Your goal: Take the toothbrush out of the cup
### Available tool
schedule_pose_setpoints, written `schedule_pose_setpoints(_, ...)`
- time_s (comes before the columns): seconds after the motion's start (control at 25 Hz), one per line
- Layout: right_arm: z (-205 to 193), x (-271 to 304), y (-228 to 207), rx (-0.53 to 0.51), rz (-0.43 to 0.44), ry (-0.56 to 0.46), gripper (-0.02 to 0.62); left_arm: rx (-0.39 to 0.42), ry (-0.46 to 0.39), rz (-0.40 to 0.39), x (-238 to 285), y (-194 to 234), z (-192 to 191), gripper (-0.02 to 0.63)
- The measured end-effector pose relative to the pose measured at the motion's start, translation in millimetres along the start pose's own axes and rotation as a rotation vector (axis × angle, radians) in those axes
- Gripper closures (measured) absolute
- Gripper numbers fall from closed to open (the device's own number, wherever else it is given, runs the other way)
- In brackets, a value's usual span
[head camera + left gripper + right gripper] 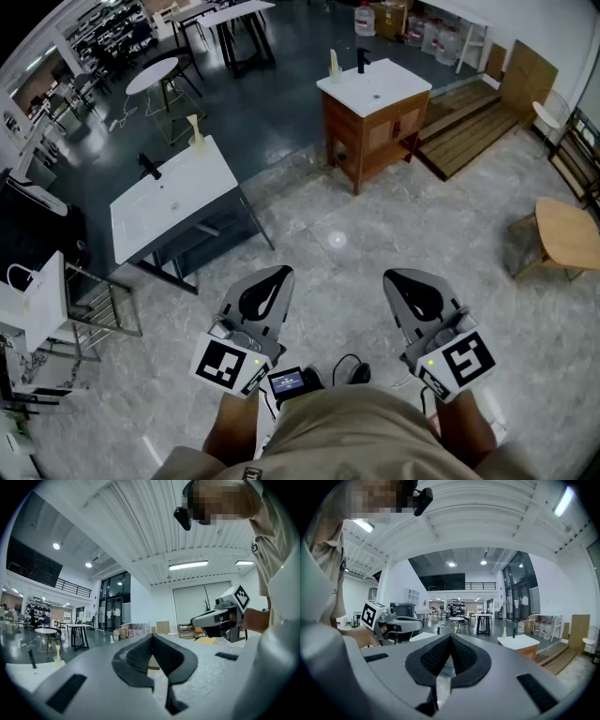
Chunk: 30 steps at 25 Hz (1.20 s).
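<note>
Vanity (405, 90) cup (334, 67) well beyond left gripper (274, 280), right gripper (399, 282).

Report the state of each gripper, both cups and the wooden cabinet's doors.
Left gripper: shut, empty.
Right gripper: shut, empty.
Cup on the wooden cabinet: upright, untouched, contents too small to tell.
Cup on the white-topped stand: upright, untouched.
Cabinet doors: shut.

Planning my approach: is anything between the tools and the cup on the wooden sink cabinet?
Nothing visible: only bare floor lies between the left tool, the right tool and the wooden cabinet bearing the cup. The white sink stand sits off to the left.
</note>
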State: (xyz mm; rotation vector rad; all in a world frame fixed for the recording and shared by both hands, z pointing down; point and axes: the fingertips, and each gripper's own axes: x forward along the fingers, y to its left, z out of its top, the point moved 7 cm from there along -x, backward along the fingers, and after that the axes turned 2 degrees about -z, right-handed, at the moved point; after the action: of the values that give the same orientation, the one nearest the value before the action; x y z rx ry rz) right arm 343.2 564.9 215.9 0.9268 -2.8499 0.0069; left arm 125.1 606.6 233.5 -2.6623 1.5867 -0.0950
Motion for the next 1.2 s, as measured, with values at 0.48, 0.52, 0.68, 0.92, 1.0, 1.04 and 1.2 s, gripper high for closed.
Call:
schedule_pose_setpoints(0.48, -4, 18, -16, 0.015, 0.006, 0.006, 0.591, -0.014, 0.014, 0.014, 16, 13, -9, 0.600)
schedule_pose_setpoints(0.52, -4, 21, -16, 0.021, 0.009, 0.002, 0.591, -0.016, 0.014, 0.014, 16, 16, -9, 0.600)
schedule_pose_setpoints(0.68, -3, 31, -14, 0.040, 0.008, -0.015, 0.591, -0.016, 0.010, 0.011, 14, 26, -12, 0.600)
schedule_pose_setpoints(0.92, 1, 50, 2, 0.025, -0.028, -0.006, 0.591, -0.021, -0.009, -0.007, -1, 52, -17, 0.600)
schedule_pose_setpoints(1.0, 3, 58, 5, 0.007, -0.053, 0.004, 0.591, -0.025, -0.022, -0.022, -3, 64, -20, 0.600)
schedule_pose_setpoints(1.04, 4, 62, 6, 0.000, -0.067, 0.009, 0.591, -0.027, -0.027, -0.032, -2, 70, -21, 0.600)
schedule_pose_setpoints(1.2, 6, 71, -1, -0.013, -0.112, 0.026, 0.591, -0.040, -0.024, -0.068, 7, 84, -28, 0.600)
